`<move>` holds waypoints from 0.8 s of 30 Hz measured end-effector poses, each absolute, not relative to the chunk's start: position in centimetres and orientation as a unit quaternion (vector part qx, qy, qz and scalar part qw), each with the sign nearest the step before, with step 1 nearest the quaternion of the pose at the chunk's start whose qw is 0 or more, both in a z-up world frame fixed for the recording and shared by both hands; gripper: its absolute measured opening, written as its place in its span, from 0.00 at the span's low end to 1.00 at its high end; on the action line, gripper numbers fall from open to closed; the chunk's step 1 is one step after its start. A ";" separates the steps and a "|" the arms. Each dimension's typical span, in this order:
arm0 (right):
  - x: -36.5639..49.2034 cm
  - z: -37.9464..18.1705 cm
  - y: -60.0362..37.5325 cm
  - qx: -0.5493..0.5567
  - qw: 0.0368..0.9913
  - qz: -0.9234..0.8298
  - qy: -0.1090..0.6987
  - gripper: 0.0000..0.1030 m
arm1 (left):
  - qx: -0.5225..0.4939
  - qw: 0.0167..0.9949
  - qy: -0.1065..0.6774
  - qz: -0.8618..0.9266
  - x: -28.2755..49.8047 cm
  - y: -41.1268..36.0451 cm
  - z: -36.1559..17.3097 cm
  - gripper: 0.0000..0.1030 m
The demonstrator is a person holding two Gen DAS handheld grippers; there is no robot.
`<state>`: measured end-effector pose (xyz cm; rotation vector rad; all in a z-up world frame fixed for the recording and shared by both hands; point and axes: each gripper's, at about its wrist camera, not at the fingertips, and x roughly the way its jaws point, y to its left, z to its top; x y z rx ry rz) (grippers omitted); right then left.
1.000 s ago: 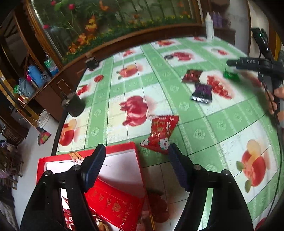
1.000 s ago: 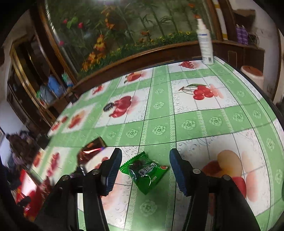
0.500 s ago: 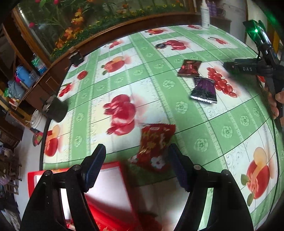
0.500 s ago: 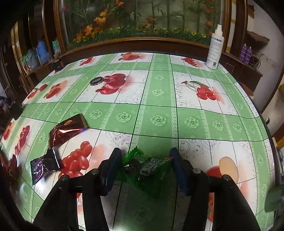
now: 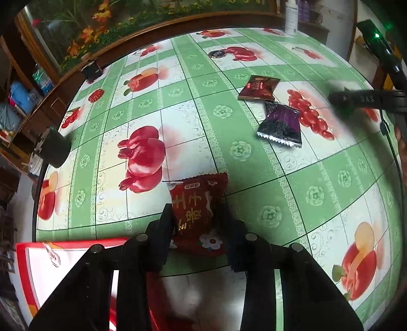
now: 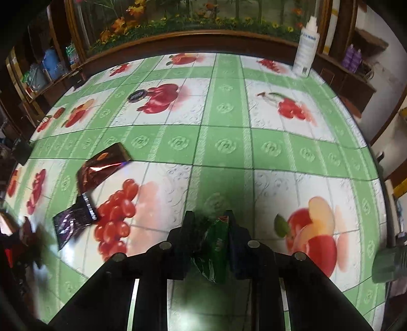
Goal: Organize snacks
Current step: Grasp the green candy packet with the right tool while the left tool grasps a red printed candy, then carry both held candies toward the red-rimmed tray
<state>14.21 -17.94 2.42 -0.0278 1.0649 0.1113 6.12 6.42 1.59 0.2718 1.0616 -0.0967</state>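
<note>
Red packet (image 5: 195, 211) sits pinched in my left claw (image 5: 195, 219); jaws have just been closing and both pads press its sides. Packet is upright-ish against the table (image 5: 292, 198), lower edge with the white flower print down near my knuckles. Red box (image 5: 21, 270) with a white floor lies just left of that claw, at the table edge.

Right claw (image 6: 209, 224) has just clamped too: green packet (image 6: 213, 244) crumpled between its pads, standing on edge, jaws nearly together on it.

Further out from the left claw: purple packet (image 5: 281, 123) flat on the cloth, silver crimped end toward me. Brown packet (image 5: 259, 87) lies just beyond it; corners touching or nearly so, can't tell. Right camera sees the same pair off to its left, brown one (image 6: 100, 169) catching glare, purple one (image 6: 73, 221) nearer.

Mid-table: small dark round disc (image 6: 137, 95) on a printed pomegranate. Far right edge: white spray bottle (image 6: 306, 48) upright. Behind the table, a wood-framed glass panel with flowers (image 6: 193, 17).

Right claw's body (image 5: 366, 98) shows blurred at the left camera's right edge.
</note>
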 end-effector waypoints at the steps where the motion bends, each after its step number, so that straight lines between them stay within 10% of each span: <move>1: 14.2 2.5 -18.2 0.000 0.856 0.063 0.513 0.19 | 0.127 0.854 0.502 -0.044 6.0 6.4 1.6 0.31; 12: 14.4 3.0 -22.8 0.209 0.789 0.200 0.542 0.16 | 0.059 0.858 0.499 -0.112 0.5 3.2 2.3 0.30; 24: 12.5 4.7 -18.0 0.179 0.786 0.257 0.533 0.16 | -0.013 0.877 0.465 -0.120 -4.3 4.2 4.7 0.30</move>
